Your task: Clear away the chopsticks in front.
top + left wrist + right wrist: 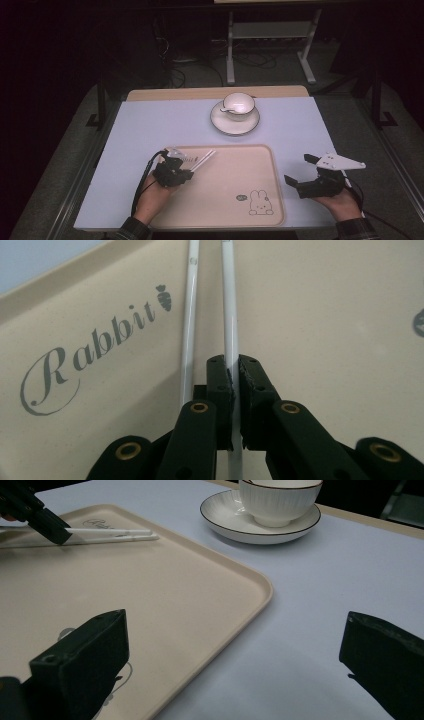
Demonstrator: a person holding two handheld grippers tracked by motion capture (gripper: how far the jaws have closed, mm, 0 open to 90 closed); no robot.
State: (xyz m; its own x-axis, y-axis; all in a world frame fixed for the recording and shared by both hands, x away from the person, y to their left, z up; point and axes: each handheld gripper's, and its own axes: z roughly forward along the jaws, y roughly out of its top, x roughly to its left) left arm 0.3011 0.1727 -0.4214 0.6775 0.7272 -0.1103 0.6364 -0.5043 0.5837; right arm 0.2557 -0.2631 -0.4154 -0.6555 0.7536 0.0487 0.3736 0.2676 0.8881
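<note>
From the high view I've got the beige tray [225,200] on the pale bench [150,125], w/ a cup [239,105] on a saucer [235,122] just beyond the tray's far edge. L gripper [192,167] sits over the tray's near-left part; R gripper [300,170] is off the tray's right side, above the bench.

Left gripper view gives me what the high view can't: jaws are closed on one white chopstick [231,330], pinched between the pads, while the second chopstick [190,325] lies just beside it, outside the jaws, on the tray [325,315]. Also legible here: "Rabbit" lettering [90,355] in grey script w/ a small carrot mark. Sticks are thin, smooth, glossy, round-ish.

Right gripper view: R jaws stand wide apart, nothing between them. Low angle shows the tray's [200,595] raised rolled rim and rounded corner, matte speckled surface. Cup [280,500] has fine vertical ribbing; saucer [230,520] is glossy white w/ a thin dark line round the rim. Both chopsticks [115,535] visible far left, L gripper [47,522] on them. High view adds a rabbit drawing [261,202] at the tray's near-right corner.
</note>
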